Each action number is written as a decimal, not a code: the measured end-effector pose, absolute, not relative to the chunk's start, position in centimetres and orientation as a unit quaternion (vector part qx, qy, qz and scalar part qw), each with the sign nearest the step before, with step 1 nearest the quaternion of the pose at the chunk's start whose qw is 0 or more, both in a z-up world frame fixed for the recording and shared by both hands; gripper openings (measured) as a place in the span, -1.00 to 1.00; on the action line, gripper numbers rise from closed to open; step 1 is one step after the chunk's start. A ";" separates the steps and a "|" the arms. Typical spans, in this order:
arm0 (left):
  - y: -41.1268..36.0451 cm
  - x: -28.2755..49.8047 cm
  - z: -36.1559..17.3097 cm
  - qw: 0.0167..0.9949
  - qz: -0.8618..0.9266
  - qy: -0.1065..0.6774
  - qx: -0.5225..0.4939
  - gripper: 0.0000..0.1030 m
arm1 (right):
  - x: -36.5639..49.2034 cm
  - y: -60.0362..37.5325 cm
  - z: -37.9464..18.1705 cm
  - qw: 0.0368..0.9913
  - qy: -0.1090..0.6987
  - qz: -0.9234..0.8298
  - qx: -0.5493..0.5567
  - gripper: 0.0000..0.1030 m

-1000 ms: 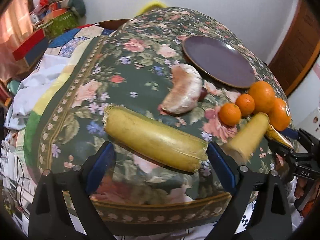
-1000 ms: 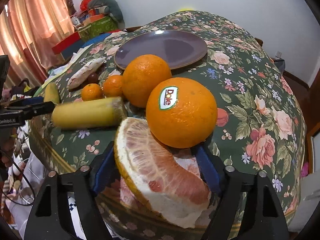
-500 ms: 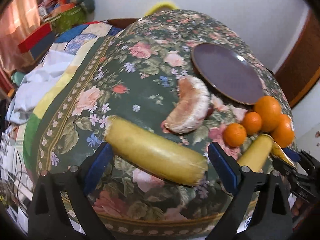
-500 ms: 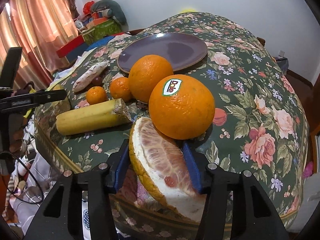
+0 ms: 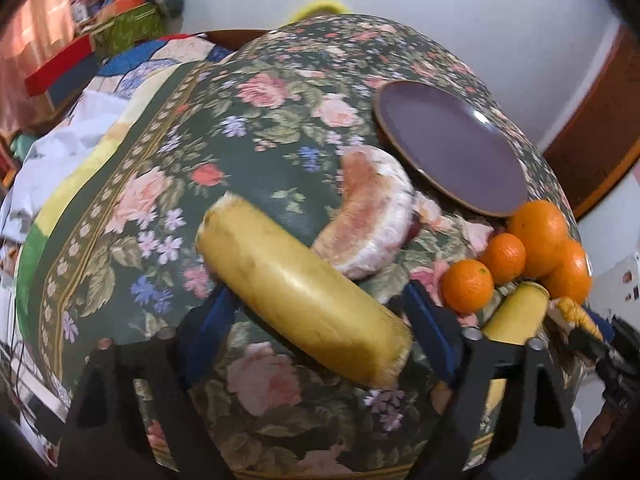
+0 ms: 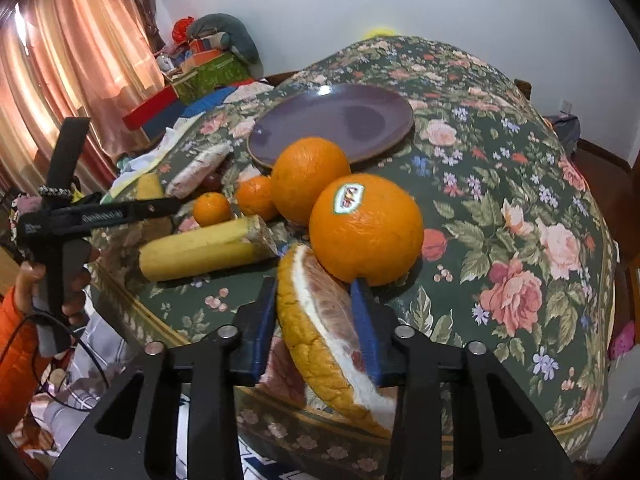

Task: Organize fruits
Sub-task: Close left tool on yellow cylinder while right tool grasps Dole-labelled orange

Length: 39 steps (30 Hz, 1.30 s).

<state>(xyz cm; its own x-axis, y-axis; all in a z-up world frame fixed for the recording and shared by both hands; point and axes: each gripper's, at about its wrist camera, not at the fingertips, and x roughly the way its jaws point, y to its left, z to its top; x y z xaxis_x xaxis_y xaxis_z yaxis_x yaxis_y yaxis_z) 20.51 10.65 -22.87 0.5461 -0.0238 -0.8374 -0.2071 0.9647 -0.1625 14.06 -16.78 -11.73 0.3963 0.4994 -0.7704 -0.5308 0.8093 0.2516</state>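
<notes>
Now, on the left side, the left gripper has its blue fingers spread wide, one on each side of a yellow banana piece. The pads sit close beside it, but the view is blurry, so I cannot tell if they touch it. This banana piece lies slanted on the flowery desk, near the front edge. Just behind it lies a pomelo slice with its pink side up. Farther back and to the right is a purple plate.

Next come two small tangerines, side by side. A second banana piece lies in front of them. Two big oranges sit to the right, touching each other. The front one has a sticker.

On the right side, the right gripper has its fingers squeezed onto another pomelo slice. The slice stands on its edge between the blue pads, at the front edge of the desk. Its far end is right up against the orange with the sticker.
</notes>
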 end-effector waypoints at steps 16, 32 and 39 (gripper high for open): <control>7.9 18.4 -21.6 0.879 -0.016 0.469 -0.082 -0.08 | 14.2 -16.6 -12.2 0.823 0.467 0.322 -0.023 -0.33; 6.7 19.2 -22.0 0.873 -0.032 0.485 -0.038 -0.12 | 16.6 -18.4 -11.0 0.849 0.456 0.266 0.014 0.24; 6.7 21.3 -22.4 0.871 -0.026 0.489 -0.037 -0.11 | 18.1 -17.5 -12.4 0.843 0.467 0.266 0.025 0.27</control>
